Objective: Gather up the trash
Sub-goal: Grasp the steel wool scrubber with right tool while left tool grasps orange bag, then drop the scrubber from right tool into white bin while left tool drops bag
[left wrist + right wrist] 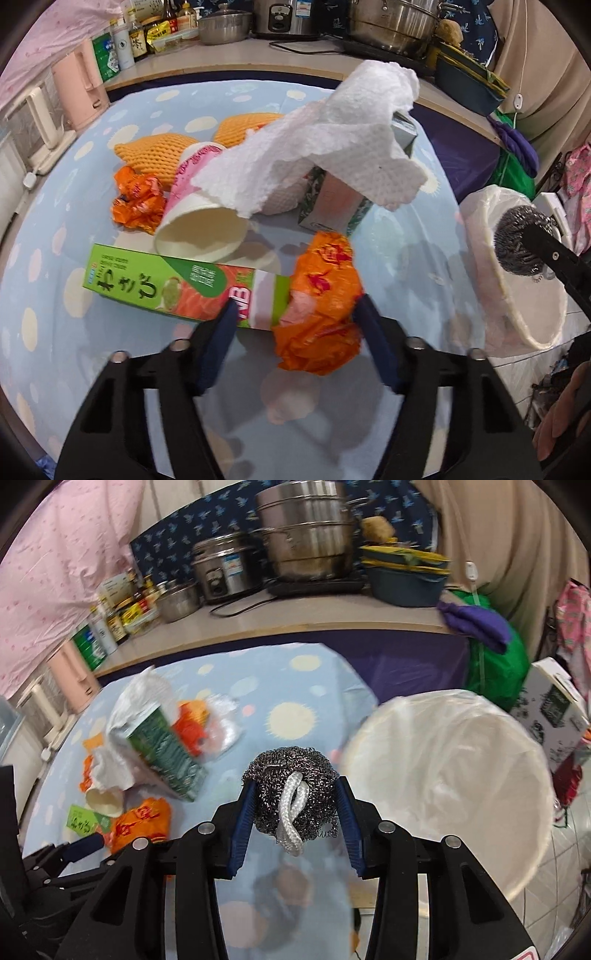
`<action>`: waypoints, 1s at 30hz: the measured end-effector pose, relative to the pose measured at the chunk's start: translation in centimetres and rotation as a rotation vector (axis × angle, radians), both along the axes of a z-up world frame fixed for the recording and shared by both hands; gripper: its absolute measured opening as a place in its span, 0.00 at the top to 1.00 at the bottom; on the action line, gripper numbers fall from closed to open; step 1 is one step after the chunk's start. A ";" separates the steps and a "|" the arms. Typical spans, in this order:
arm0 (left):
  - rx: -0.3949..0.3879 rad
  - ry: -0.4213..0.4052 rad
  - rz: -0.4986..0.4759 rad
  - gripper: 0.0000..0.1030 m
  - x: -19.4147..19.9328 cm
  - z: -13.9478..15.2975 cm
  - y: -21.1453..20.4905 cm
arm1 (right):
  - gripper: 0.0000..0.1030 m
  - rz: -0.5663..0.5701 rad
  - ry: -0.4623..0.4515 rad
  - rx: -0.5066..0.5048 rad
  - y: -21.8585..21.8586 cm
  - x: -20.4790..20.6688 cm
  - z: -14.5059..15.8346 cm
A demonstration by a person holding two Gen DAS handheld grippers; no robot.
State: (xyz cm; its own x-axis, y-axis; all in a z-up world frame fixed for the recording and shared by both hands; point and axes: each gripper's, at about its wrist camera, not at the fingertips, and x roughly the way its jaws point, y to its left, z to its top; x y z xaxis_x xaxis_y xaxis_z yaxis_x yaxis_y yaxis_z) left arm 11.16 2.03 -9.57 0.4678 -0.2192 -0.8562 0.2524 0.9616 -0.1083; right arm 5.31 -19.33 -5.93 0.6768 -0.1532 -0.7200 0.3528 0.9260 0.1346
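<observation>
Left claw (293, 317) half-closed, pitched down; right claw (295, 805) clamped.

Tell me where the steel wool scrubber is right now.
The steel wool scrubber sits clamped between the right gripper's fingers, raised over the table edge, with the lined trash bin just to its right in the right wrist view.

Counted on the desk (55, 206): two orange wrappers (320, 302) (138, 199), two foam fruit nets (155, 155) (243, 127), one paper cup (201, 236), one wasabi box (177, 288), one paper towel (325, 147), one steel scourer (291, 779).
</observation>
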 end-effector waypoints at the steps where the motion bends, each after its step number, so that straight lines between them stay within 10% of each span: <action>1: -0.006 0.003 -0.004 0.57 -0.1 0.1 -0.1 | 0.60 -0.022 0.003 -0.005 -0.6 -0.4 0.0; 7: 0.010 -0.034 -0.048 0.74 -1.8 1.3 -1.4 | 0.60 -0.155 0.033 -0.015 -5.3 -3.1 -0.8; 30: -0.115 -0.225 -0.295 0.76 -5.8 11.1 -11.7 | 0.55 -0.289 0.036 0.014 -12.3 -5.0 -4.1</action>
State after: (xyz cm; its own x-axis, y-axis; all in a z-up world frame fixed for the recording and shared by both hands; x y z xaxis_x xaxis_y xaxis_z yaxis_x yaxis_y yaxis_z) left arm 5.39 -9.67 1.50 0.5439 -0.4609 -0.7012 0.5460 0.8290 -0.1214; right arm 0.30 -31.66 -10.07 0.5809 -0.3257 -0.7459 0.6062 0.7847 0.1294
